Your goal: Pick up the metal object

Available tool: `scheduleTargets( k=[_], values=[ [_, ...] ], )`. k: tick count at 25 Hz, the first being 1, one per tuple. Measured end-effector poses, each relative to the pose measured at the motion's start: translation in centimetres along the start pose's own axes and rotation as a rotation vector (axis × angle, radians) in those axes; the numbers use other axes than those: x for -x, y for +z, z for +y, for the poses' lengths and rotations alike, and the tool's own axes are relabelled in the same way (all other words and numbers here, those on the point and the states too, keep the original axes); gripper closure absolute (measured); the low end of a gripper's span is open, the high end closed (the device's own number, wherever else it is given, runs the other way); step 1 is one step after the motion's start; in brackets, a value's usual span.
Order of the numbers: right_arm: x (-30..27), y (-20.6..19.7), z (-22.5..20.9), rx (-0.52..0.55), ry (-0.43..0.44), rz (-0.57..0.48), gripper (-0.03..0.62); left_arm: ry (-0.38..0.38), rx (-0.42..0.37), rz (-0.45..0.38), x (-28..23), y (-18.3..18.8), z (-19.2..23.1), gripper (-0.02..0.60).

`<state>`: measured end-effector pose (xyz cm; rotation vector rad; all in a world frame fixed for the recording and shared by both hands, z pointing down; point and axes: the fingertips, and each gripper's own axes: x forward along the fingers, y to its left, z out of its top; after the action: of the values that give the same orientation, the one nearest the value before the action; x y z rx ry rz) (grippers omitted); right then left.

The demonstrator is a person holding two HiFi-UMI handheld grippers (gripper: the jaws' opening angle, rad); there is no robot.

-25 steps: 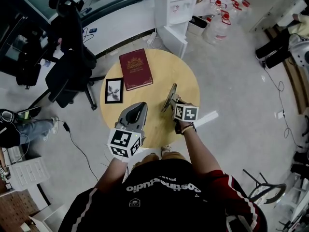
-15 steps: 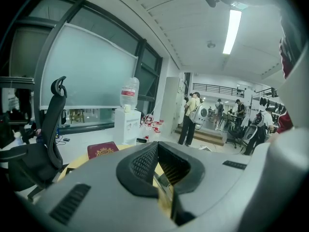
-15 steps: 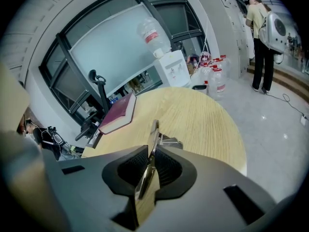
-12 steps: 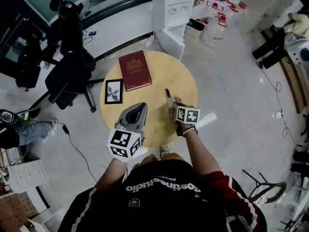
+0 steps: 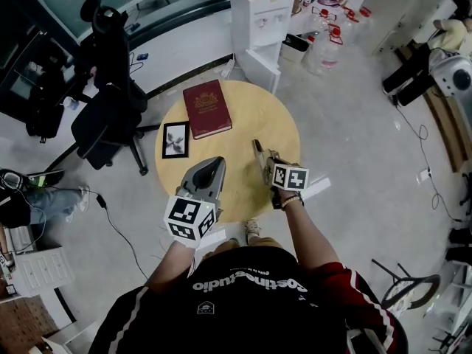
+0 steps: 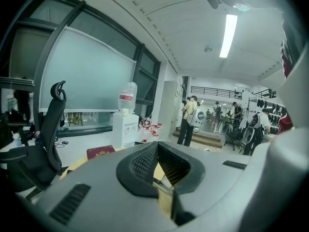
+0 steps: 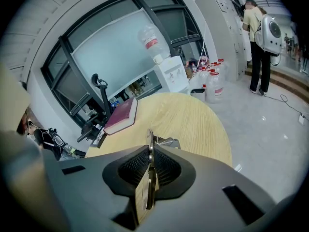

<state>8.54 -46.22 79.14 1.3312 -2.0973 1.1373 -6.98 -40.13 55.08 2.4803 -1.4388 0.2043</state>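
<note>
ITEM: metal object (image 7: 150, 141). Thin plate, edge-on, pinched betw. jaws of right hand-held gripper (image 5: 269, 162); jaws just closed in narrow, clamping its flat faces.
LOC: over counter (image 5: 243, 120), right side; prob. lifted clear, underside not seen.
Left hand-held gripper (image 5: 214, 164): jaws together, empty, held aside so it doesn't interfere.
Also: red book (image 5: 207, 108), framed pic (image 5: 175, 139).

Wooden table (image 5: 254, 113): red book (image 5: 207, 108) and framed picture (image 5: 175, 139) fill its far left part, the right side bare; left gripper (image 5: 214, 162) and right gripper (image 5: 265, 161), gripping the metal object (image 5: 257, 149), hang over the near edge; an office chair (image 5: 110, 116) crowds the left edge
</note>
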Motion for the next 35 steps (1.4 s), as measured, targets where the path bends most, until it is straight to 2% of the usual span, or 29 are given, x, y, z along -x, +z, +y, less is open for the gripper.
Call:
scheduleTargets(
  k=[11,19,23,35],
  values=[
    [3.6,0.3,1.7,0.022,0.023,-0.05,0.539,-0.004,0.002,-0.024,2.0,0.4,-0.9,0.565],
    [6.9,1.4,4.1,0.003,0.083,-0.116,0.54,-0.013,0.008,-0.052,2.7,0.8,-1.7,0.565],
    [9.2,2.3,6.8,0.084,0.141,-0.168,0.54,-0.019,-0.001,-0.076,3.6,1.7,-2.1,0.565],
    [16.1,3.4,14.9,0.305,0.229,-0.246,0.54,-0.03,-0.027,-0.136,8.1,3.8,-2.7,0.565]
  ],
)
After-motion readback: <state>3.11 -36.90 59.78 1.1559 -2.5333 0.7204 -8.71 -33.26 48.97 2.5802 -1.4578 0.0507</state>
